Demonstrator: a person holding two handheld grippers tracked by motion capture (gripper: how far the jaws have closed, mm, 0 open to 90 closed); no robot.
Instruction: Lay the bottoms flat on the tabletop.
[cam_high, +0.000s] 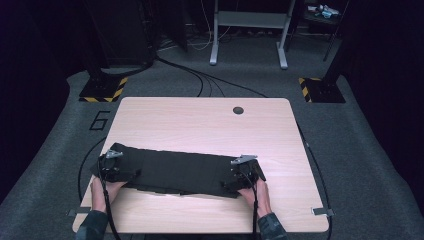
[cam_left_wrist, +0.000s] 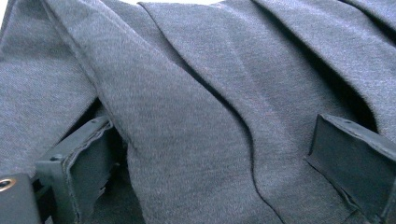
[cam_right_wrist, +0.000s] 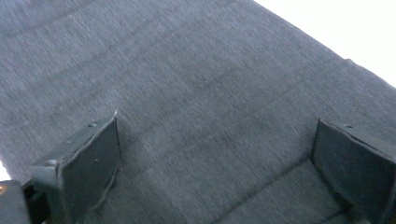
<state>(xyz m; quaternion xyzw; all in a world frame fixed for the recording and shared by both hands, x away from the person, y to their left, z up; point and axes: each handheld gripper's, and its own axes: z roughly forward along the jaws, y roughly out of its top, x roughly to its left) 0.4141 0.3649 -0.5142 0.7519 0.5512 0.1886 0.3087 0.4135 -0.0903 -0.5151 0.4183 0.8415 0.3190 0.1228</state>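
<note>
Lying folded lengthwise across the near half of the table (cam_high: 210, 122), the dark cloth (cam_high: 180, 172) is wanting flat layers. The left gripper (cam_left_wrist: 205, 158) and right gripper (cam_right_wrist: 215, 163) are hovering spread at its ends, pinching nothing; smoothing the left folds is making sense.

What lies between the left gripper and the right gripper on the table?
The dark folded cloth spans the whole stretch from the left gripper to the right gripper, as the high view shows.

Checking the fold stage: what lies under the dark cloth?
The dark cloth lies flat on the wooden table, folded over itself in layers. Whatever sits between the layers is covered.
</note>
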